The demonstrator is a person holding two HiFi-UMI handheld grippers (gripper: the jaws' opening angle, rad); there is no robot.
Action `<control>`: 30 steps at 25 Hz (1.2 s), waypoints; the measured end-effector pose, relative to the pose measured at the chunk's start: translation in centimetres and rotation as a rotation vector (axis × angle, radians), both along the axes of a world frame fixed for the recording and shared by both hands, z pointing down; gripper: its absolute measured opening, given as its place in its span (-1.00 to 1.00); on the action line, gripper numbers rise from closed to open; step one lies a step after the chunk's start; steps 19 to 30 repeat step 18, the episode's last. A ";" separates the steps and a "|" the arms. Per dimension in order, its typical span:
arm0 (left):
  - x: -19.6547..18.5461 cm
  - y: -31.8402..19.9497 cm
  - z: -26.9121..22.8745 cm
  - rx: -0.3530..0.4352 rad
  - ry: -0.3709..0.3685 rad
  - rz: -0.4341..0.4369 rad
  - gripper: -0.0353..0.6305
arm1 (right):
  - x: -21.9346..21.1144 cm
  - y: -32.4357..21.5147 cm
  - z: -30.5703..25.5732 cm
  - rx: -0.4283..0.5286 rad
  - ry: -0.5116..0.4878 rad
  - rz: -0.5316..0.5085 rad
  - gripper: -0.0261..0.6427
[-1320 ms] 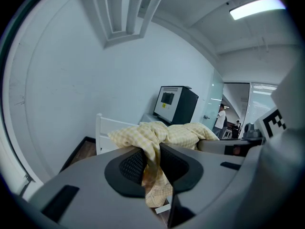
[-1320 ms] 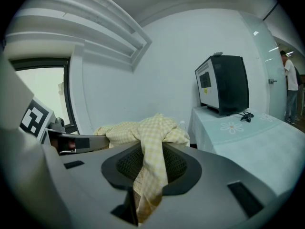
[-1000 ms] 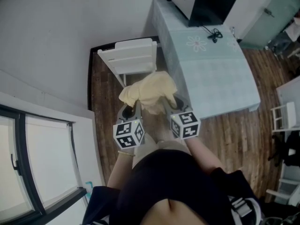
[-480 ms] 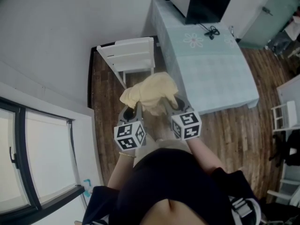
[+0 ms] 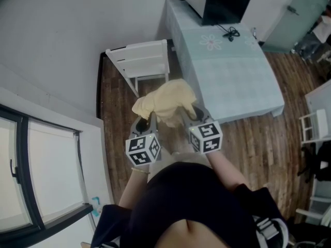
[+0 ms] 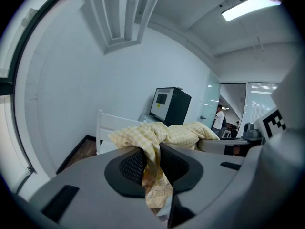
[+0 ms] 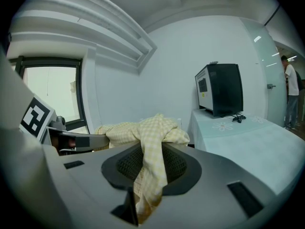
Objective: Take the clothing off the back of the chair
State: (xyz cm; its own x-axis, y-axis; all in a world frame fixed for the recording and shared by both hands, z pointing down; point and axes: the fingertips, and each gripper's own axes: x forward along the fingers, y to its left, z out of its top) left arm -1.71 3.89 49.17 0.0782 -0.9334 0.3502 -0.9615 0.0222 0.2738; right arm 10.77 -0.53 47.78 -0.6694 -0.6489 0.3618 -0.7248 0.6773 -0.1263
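Observation:
A pale yellow checked garment [image 5: 164, 101] hangs bunched between my two grippers, clear of the white chair [image 5: 139, 62] that stands beyond it by the wall. My left gripper [image 5: 149, 117] is shut on the cloth's left part; in the left gripper view the garment [image 6: 151, 147] runs down between the black pads. My right gripper [image 5: 187, 114] is shut on its right part; in the right gripper view the garment [image 7: 151, 149] drapes through the jaws. The chair's back [image 6: 114, 123] shows bare behind the cloth.
A table with a pale blue flowered cloth [image 5: 227, 68] stands to the right of the chair, bearing a black box-like appliance [image 5: 220, 1] and a cable. A window [image 5: 36, 180] is at the left. A small white rack [image 5: 315, 128] stands at the right on the wooden floor.
Both grippers with the garment have drawn back from the chair; the chair and table sit slightly farther up in the head view. The grip on the cloth is unchanged.

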 end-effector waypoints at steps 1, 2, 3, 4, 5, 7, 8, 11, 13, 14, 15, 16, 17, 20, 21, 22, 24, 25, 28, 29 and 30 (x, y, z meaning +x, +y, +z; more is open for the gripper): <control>0.0 0.1 0.0 0.000 -0.001 0.000 -0.69 | 0.0 0.1 0.0 0.002 -0.001 0.000 -0.63; 0.0 0.2 0.0 0.001 -0.002 0.001 -0.69 | -0.1 0.2 0.0 0.003 -0.002 -0.001 -0.63; 0.0 0.2 0.0 0.000 -0.002 0.001 -0.69 | -0.1 0.3 0.0 0.005 -0.002 -0.001 -0.63; 0.0 0.3 0.1 -0.001 -0.002 0.001 -0.69 | 0.0 0.3 0.0 0.007 -0.001 -0.002 -0.63; 0.0 0.3 0.0 -0.001 -0.002 0.001 -0.69 | 0.0 0.4 0.0 0.008 0.000 -0.003 -0.63; 0.1 0.5 0.0 -0.002 -0.001 0.000 -0.69 | 0.1 0.5 0.0 0.008 0.003 -0.004 -0.63; 0.2 0.6 0.0 -0.002 -0.001 0.000 -0.69 | 0.2 0.6 0.0 0.008 0.004 -0.005 -0.63; 0.3 0.8 -0.1 -0.003 -0.003 0.001 -0.69 | 0.3 0.7 0.0 0.012 0.002 -0.006 -0.63; 0.3 0.9 -0.1 -0.004 -0.004 0.002 -0.69 | 0.3 0.8 0.0 0.015 0.002 -0.007 -0.63; 0.3 0.9 -0.1 -0.004 -0.005 0.001 -0.69 | 0.3 0.9 0.0 0.015 0.002 -0.007 -0.63; 0.3 1.0 -0.2 -0.004 -0.006 0.000 -0.69 | 0.3 0.9 0.0 0.014 0.003 -0.008 -0.63; 0.3 1.0 -0.2 -0.003 -0.006 -0.001 -0.69 | 0.3 1.0 -0.1 0.013 0.003 -0.010 -0.63; 0.2 1.0 -0.3 -0.003 -0.006 -0.003 -0.69 | 0.3 1.0 -0.1 0.013 0.003 -0.011 -0.63; 0.2 1.0 -0.3 -0.002 -0.005 -0.004 -0.69 | 0.2 1.0 -0.2 0.013 0.003 -0.013 -0.63; 0.2 1.0 -0.3 -0.002 -0.005 -0.004 -0.69 | 0.2 1.0 -0.2 0.013 0.003 -0.013 -0.63; 0.2 1.0 -0.3 -0.002 -0.005 -0.004 -0.69 | 0.2 1.0 -0.2 0.013 0.003 -0.013 -0.63; 0.2 1.0 -0.3 -0.002 -0.005 -0.004 -0.69 | 0.2 1.0 -0.2 0.013 0.003 -0.013 -0.63; 0.2 1.0 -0.3 -0.002 -0.005 -0.004 -0.69 | 0.2 1.0 -0.2 0.013 0.003 -0.013 -0.63; 0.2 1.0 -0.3 -0.002 -0.005 -0.004 -0.69 | 0.2 1.0 -0.2 0.013 0.003 -0.013 -0.63; 0.2 1.0 -0.3 -0.002 -0.005 -0.004 -0.69 | 0.2 1.0 -0.2 0.013 0.003 -0.013 -0.63; 0.2 1.0 -0.3 -0.002 -0.005 -0.004 -0.69 | 0.2 1.0 -0.2 0.013 0.003 -0.013 -0.63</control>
